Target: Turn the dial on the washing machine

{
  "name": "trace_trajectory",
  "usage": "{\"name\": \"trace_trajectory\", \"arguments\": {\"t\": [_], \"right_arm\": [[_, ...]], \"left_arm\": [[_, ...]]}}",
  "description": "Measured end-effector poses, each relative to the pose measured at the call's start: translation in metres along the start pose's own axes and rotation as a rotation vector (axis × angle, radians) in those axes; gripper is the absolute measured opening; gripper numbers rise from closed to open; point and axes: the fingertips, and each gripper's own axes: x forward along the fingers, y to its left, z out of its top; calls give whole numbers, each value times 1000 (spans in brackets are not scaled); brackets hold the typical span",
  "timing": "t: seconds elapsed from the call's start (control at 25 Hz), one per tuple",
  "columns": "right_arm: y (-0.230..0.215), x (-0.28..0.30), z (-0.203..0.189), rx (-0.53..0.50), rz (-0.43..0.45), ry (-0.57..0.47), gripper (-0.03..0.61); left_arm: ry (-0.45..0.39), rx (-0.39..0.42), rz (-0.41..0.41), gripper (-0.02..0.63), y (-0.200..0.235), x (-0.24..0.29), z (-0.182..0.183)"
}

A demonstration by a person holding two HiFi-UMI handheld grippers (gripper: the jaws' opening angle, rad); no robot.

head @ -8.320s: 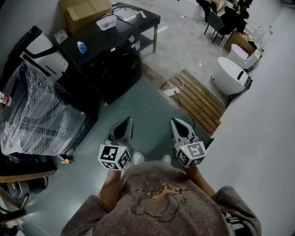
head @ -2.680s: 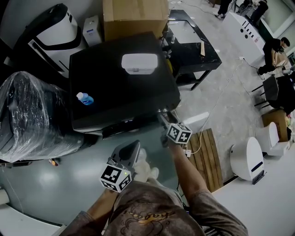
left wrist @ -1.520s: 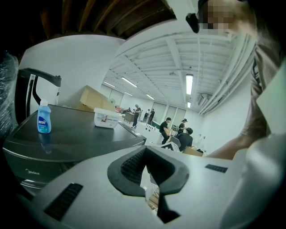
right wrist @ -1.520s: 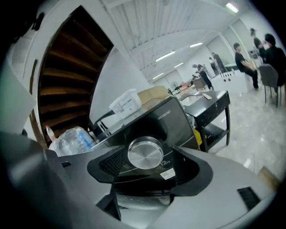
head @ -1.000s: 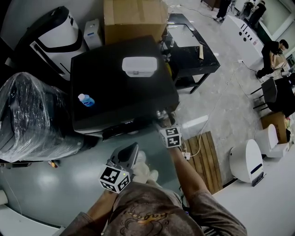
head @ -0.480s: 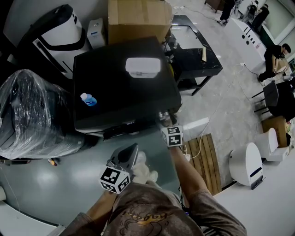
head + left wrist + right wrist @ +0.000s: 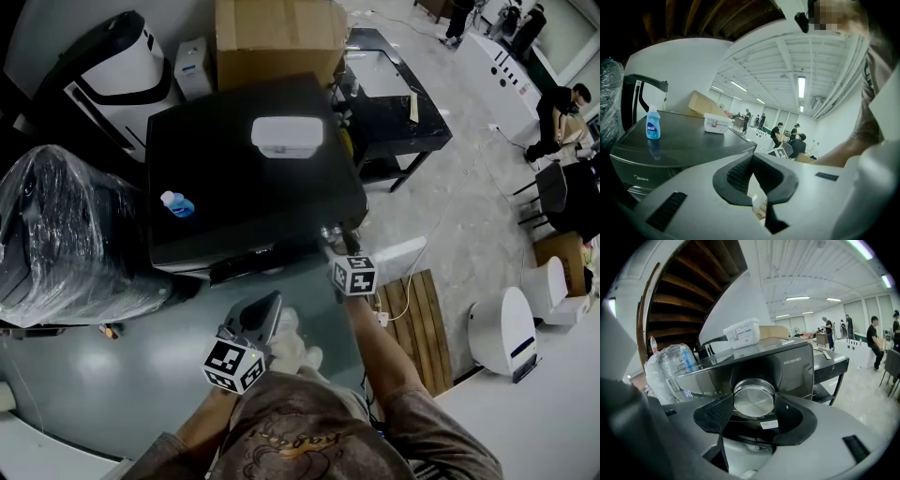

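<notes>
The black washing machine [image 7: 244,178] stands in front of me, its round silver dial [image 7: 753,399] at the right end of the front panel. My right gripper [image 7: 753,405] reaches to that dial [image 7: 328,232]. Its jaws are closing, and the dark pads touch the dial's left and right sides. In the head view the right gripper [image 7: 335,244] sits under the machine's front right corner. My left gripper [image 7: 266,306] hangs back near my body, shut with nothing in it; in its own view the left gripper [image 7: 751,157] points past the machine's front.
A blue bottle [image 7: 174,202] and a white lidded box [image 7: 287,134] rest on the machine's top. A plastic-wrapped bundle [image 7: 66,234] stands at left, a cardboard box [image 7: 279,37] behind, a black table [image 7: 394,103] at right. A wooden pallet [image 7: 412,319] lies near my right side.
My right gripper has stayed at the dial, and its marker cube has shifted slightly to the right. The left gripper has not moved.
</notes>
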Motion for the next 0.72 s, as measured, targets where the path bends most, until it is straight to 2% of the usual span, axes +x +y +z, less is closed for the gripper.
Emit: {"name": "trace_trajectory", "arguments": {"t": [0.32,0.72], "right_arm": [[-4,-1,-3,365,131,-66,270],[-9,-4,0,767,221,-170,270]], "left_arm": [[2,6,-1,-8,-3,1,0],[-1,6,12,-8,-1,0,0]]}}
